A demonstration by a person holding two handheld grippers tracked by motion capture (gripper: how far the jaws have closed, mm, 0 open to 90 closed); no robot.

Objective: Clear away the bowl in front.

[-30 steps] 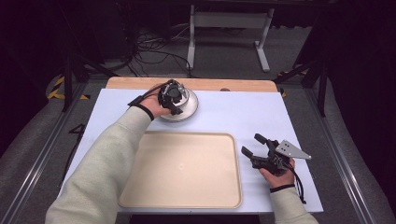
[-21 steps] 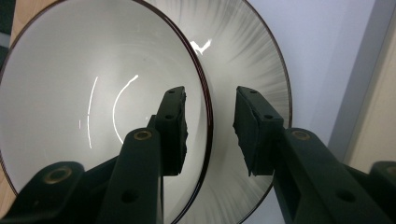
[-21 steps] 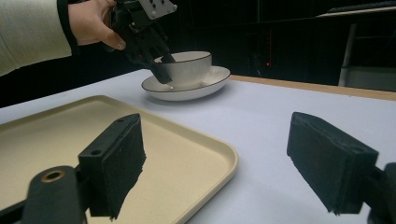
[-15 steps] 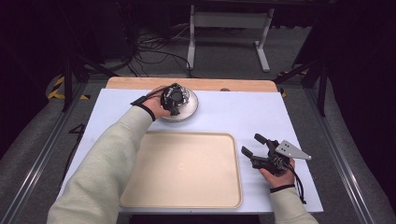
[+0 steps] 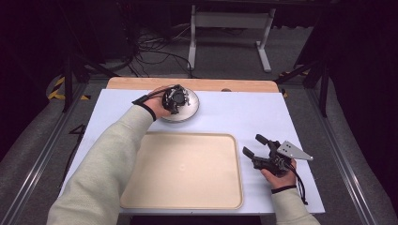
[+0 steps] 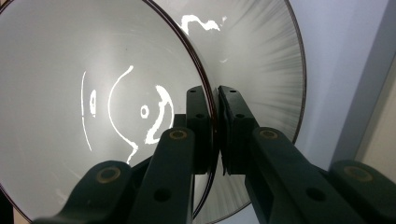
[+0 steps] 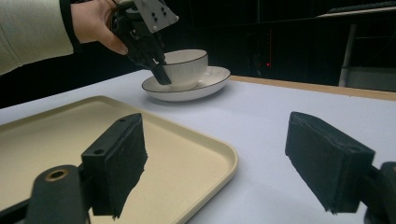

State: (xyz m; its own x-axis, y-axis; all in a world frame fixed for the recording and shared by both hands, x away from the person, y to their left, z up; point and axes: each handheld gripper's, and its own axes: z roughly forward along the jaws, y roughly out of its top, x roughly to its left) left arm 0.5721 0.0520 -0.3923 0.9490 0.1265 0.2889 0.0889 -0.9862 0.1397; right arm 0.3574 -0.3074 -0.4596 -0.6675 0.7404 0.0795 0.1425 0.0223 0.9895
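Note:
A white bowl (image 7: 189,65) with a thin dark rim stands on a white plate (image 7: 210,84) at the far side of the table. My left gripper (image 5: 176,99) comes down on it from the left. Its jaws have just been closing and are now shut on the bowl's rim (image 6: 212,70), one pad inside the bowl (image 6: 93,93) and one outside, with the plate (image 6: 275,56) behind. My right gripper (image 5: 256,145) hovers low over the table to the right of the tray; its jaws (image 7: 215,154) stand wide open with nothing between them.
A large beige tray (image 5: 183,168) lies in the middle of the white table top (image 5: 244,112), between the two hands. A wooden strip (image 5: 234,85) edges the far side. Dark floor, cables and a metal stand lie beyond.
Both hands stay where they were. The high view is too small to show any difference at the left jaws.

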